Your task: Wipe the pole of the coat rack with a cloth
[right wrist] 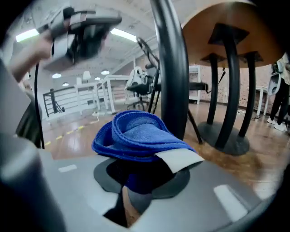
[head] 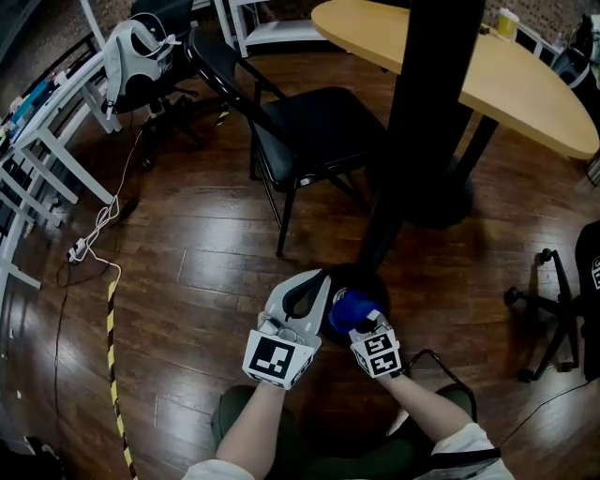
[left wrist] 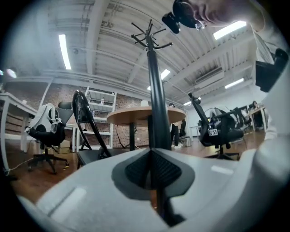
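Head view dim, dark at the corners; pole (head: 427, 112) a black, unfocused bar; wooden floor (head: 187, 272) faintly glossy; gripper views brighter under glaring ceiling strip lights (left wrist: 65, 51); fisheye bending at edges; cloth (right wrist: 136, 136) sharp, near foreground soft.

Dark plank floor (head: 206, 272), glossy, seen steeply from above. Standing directly on it:

- the coat rack (head: 427, 112), its black pole rising from a dark round foot near the frame's lower centre
- a black folding chair (head: 309, 141), just left of the pole
- a round wooden bench (head: 525, 84) on a black pedestal foot (head: 450, 202), just right of the pole, with a cup (head: 507, 21) on its far edge
- a black office chair (head: 150, 66), upper left
- a second castor base (head: 553, 309), at the right edge
- a white frame (head: 37, 159), along the left side

Lying flat on the floor are a white cable with a power strip (head: 80, 248) and a yellow-and-black striped tape line (head: 114, 375).
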`<state>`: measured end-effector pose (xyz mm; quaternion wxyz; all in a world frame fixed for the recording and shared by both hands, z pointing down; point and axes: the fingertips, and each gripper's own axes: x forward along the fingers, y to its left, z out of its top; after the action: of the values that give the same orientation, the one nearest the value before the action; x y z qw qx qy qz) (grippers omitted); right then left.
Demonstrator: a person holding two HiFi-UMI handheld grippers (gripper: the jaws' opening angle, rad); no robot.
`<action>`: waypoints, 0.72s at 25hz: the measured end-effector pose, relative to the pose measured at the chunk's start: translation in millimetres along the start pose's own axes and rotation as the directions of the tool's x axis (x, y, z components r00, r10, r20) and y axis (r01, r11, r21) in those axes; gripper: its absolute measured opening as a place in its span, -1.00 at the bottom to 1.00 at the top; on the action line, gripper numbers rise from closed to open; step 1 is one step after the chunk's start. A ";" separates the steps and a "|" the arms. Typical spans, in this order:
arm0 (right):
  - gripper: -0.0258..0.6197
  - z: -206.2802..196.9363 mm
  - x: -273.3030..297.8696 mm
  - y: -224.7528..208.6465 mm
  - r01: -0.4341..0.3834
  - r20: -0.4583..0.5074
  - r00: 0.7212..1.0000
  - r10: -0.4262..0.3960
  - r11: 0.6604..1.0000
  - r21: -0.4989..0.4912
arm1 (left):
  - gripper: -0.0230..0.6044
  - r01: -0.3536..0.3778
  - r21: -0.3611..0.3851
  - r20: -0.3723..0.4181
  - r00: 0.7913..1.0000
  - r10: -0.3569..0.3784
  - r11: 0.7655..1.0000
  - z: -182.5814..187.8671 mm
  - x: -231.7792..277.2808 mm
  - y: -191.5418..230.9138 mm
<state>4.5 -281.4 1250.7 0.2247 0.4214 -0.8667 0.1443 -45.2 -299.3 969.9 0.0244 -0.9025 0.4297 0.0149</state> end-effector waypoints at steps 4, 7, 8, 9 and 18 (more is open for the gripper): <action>-0.61 170.7 -93.5 7.1 -0.012 0.308 0.951 0.027 0.999 -0.051 | -0.92 -0.081 0.154 -0.007 0.997 0.083 0.985 0.6 -7.9 18.7; -0.60 304.1 -177.2 8.2 -0.060 0.470 0.873 0.129 0.986 -0.158 | -0.92 -0.170 0.180 -0.066 0.981 0.184 0.969 -26.2 -11.3 42.9; -0.60 342.9 -198.7 13.2 -0.090 0.506 0.845 0.173 0.979 -0.183 | -0.92 -0.181 0.174 -0.070 0.978 0.195 0.968 -31.2 -11.7 47.5; -0.60 378.1 -216.7 20.0 -0.113 0.540 0.815 0.210 0.972 -0.207 | -0.92 -0.187 0.165 -0.069 0.977 0.200 0.968 -33.2 -12.3 50.4; -0.60 497.0 -255.0 42.4 -0.043 0.609 0.764 0.213 0.959 -0.282 | -0.92 -0.178 0.030 0.008 0.984 0.177 0.984 -4.5 -20.0 53.0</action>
<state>-23.6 -304.5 691.8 -0.0390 0.3527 -0.9294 -0.1016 -98.9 -317.5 973.7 0.0382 -0.8601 0.5085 0.0129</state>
